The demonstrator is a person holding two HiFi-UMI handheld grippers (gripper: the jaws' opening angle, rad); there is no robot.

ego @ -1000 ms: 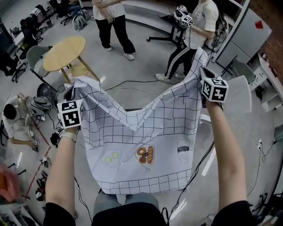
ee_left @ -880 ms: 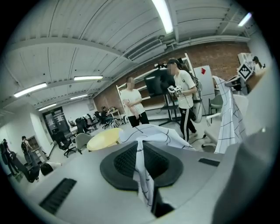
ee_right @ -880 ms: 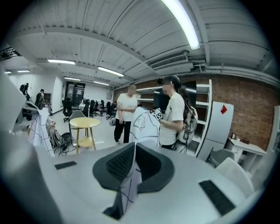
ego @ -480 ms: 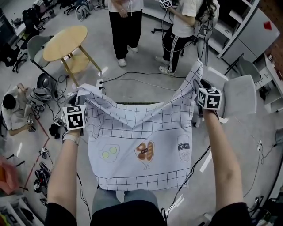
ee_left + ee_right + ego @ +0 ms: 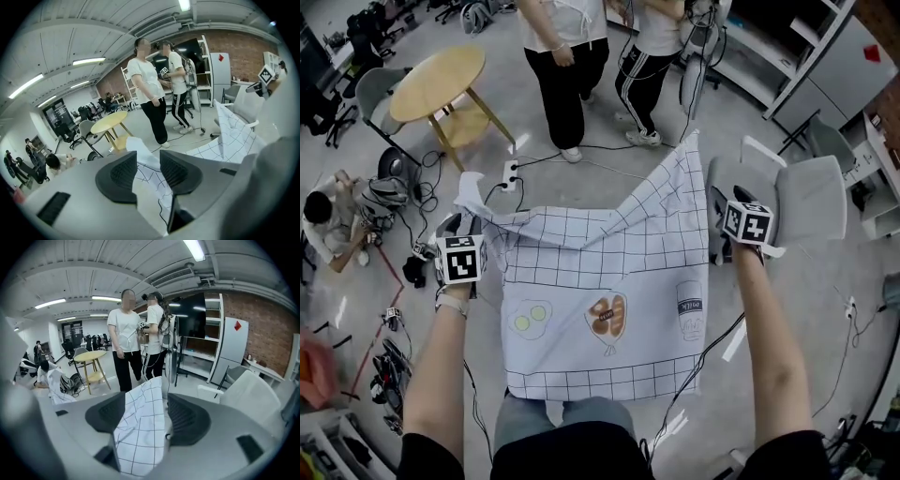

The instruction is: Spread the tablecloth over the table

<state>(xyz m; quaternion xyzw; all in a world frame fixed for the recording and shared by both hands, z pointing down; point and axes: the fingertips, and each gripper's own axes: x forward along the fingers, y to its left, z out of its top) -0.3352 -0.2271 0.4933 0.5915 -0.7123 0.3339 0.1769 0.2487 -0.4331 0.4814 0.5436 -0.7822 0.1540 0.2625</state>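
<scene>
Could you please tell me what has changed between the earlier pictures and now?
The left gripper and right gripper came down, lowering the tablecloth so it lies flatter. Their jaws have just been opening, letting go of the far corners, which still stand loosely between them. The cloth's near edge stayed put.

The grey floor (image 5: 609, 178) carries a round wooden table (image 5: 438, 82) at eleven o'clock, a white chair (image 5: 811, 197) at three, a power strip (image 5: 510, 175) near eleven, and two standing people (image 5: 562, 84) at twelve. At the centre, the checked tablecloth (image 5: 600, 281) covers whatever stands beneath it.
</scene>
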